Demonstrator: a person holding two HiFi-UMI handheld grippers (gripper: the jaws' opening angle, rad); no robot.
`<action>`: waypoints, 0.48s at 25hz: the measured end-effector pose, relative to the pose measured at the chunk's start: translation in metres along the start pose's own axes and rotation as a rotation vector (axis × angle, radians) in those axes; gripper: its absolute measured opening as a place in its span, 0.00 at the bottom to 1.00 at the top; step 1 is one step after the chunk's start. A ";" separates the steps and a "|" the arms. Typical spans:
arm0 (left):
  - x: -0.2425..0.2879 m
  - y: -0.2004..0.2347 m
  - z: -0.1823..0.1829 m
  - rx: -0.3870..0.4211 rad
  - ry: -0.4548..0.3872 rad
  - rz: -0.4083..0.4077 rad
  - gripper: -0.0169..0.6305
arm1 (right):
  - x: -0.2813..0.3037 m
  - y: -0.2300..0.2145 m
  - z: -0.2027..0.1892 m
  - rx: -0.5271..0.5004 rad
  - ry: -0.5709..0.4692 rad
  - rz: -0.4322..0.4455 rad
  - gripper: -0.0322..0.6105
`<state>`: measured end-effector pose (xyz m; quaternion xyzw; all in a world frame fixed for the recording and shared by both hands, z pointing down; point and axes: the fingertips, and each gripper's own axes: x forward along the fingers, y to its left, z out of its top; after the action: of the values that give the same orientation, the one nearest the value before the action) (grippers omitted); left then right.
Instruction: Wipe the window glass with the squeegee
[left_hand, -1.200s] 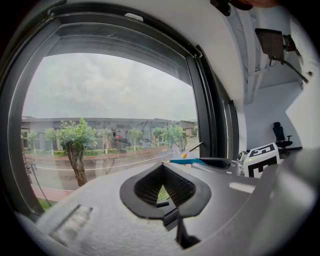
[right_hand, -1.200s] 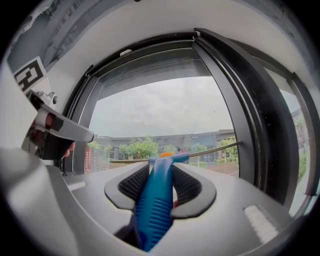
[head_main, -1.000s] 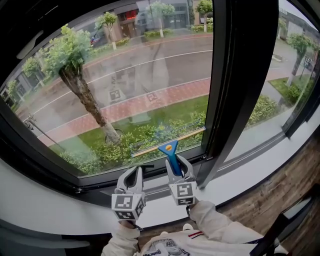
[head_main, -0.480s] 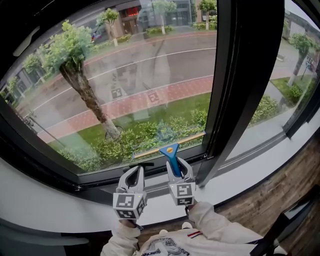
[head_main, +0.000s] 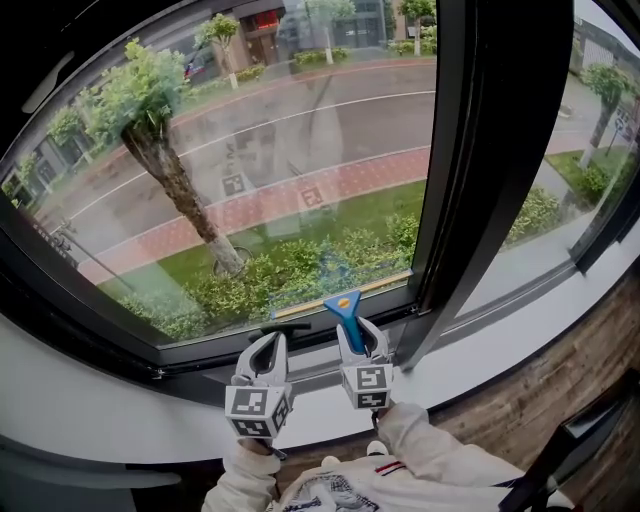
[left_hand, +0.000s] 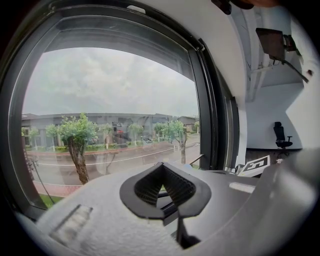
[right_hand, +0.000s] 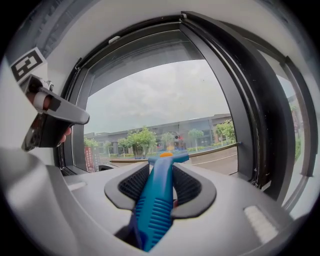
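Observation:
The squeegee (head_main: 345, 308) has a blue handle and a long thin blade lying against the window glass (head_main: 280, 150), close to the bottom frame and slanting up to the right. My right gripper (head_main: 358, 338) is shut on the blue handle (right_hand: 156, 200), which runs up between its pads. My left gripper (head_main: 268, 350) hovers just left of it over the sill, jaws together with nothing between them (left_hand: 161, 172). Trees, a road and a red path show through the glass.
A thick black mullion (head_main: 470, 150) stands right of the squeegee, with another pane beyond it. A black window handle (head_main: 285, 328) sits on the bottom frame between the grippers. The white sill (head_main: 120, 420) runs below. Wood floor (head_main: 590, 370) lies at the right.
The squeegee and my right gripper have slid slightly down and right along the glass, toward the bottom frame. The left gripper has barely moved.

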<state>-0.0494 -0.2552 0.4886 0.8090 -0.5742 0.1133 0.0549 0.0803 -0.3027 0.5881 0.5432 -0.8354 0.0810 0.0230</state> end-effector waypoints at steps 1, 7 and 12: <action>0.000 0.000 0.000 -0.002 0.002 0.000 0.03 | 0.000 0.000 -0.001 0.000 0.001 0.000 0.28; -0.003 -0.001 -0.003 -0.010 0.011 -0.002 0.03 | 0.001 -0.001 -0.015 0.009 0.034 -0.006 0.28; -0.004 -0.001 -0.006 -0.015 0.020 0.001 0.03 | 0.003 -0.002 -0.019 0.010 0.039 -0.005 0.28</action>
<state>-0.0506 -0.2502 0.4932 0.8072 -0.5747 0.1171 0.0665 0.0803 -0.3030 0.6073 0.5437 -0.8330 0.0956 0.0369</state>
